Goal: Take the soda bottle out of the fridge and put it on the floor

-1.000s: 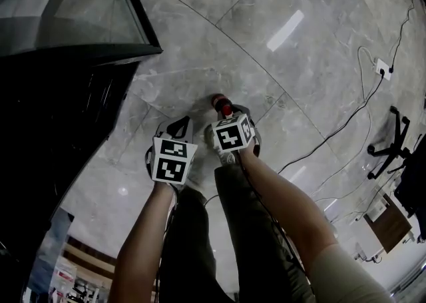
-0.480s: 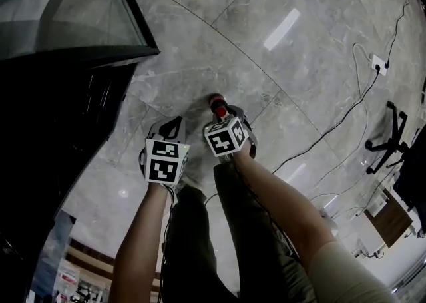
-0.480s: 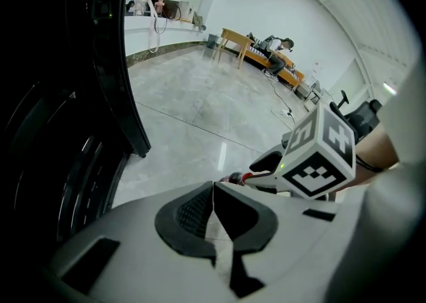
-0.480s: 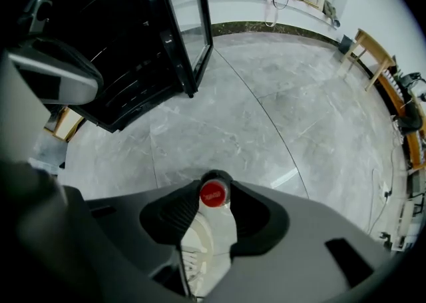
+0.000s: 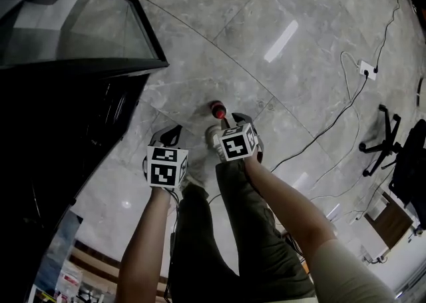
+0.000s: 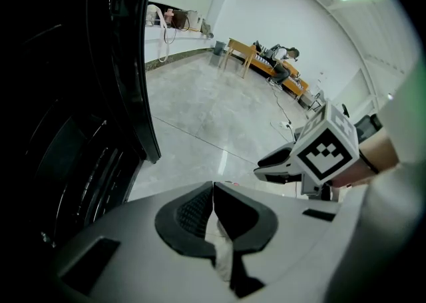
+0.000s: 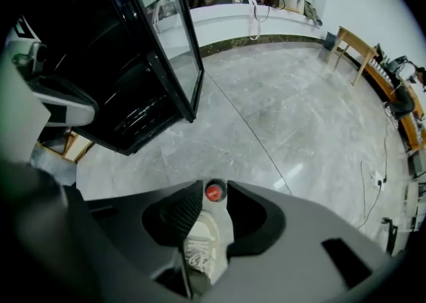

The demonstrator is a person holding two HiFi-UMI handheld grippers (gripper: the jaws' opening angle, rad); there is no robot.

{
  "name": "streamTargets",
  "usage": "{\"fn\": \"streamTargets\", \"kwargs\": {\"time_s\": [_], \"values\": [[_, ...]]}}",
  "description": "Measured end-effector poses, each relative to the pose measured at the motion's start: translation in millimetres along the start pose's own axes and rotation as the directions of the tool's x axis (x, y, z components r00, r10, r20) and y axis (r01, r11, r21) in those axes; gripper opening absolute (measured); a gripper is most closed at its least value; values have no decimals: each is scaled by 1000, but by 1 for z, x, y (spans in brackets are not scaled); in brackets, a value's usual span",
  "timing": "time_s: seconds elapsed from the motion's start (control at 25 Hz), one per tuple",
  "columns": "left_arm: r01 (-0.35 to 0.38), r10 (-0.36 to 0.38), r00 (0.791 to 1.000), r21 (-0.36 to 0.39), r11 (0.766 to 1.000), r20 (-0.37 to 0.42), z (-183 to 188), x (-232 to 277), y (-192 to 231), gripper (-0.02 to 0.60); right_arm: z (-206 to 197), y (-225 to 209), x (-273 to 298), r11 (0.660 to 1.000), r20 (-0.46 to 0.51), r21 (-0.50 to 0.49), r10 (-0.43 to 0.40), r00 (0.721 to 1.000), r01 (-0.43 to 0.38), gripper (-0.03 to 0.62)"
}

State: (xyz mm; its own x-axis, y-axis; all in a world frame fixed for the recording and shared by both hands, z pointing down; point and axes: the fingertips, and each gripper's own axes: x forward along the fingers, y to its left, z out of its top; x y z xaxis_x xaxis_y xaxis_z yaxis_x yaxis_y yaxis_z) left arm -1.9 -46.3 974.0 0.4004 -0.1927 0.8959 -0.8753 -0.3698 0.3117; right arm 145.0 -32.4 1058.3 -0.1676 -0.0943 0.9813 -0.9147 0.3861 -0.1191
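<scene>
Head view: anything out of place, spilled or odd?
Only the fridge door stands out: it hangs wide open. The bottle stands upright on the floor, cap on, with no spill visible. A cable trails loose across the tiles at the right.

A: Your fingers (image 7: 178, 214) are closing, with the bottle's red cap (image 7: 213, 192) in the gap at their tips.
B: You can't tell whether the pads press it. Your shoe (image 7: 200, 242) shows below the cap.
A: Ahead of you lies grey floor (image 7: 286, 115). The black fridge (image 7: 80, 48) stands left, its glass door (image 7: 170, 35) open.
</scene>
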Motion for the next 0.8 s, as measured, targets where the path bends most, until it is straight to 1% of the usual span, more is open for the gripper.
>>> {"fn": "streamTargets", "kwargs": {"time_s": [0.2,0.28,0.44,0.64,0.8], "values": [[-13,15,999,-57,998,39,22,-42,-16,8,15,2,-63,1000,50,-27,4,999,-3,72],[-11,14,998,-65,998,54,31,-59,-26,8,17,6,-90,999,65,-32,12,998,-10,64],[-11,15,997,-46,999,76,44,-99,-40,8,20,19,-143,999,101,-18,35,994,-34,49],[-18,20,994,-19,1000,107,52,-153,-56,8,25,34,-210,999,158,7,51,986,-53,36],[-20,22,989,-13,1000,149,59,-202,-73,8,38,42,-270,999,242,37,29,970,-39,28]]}}
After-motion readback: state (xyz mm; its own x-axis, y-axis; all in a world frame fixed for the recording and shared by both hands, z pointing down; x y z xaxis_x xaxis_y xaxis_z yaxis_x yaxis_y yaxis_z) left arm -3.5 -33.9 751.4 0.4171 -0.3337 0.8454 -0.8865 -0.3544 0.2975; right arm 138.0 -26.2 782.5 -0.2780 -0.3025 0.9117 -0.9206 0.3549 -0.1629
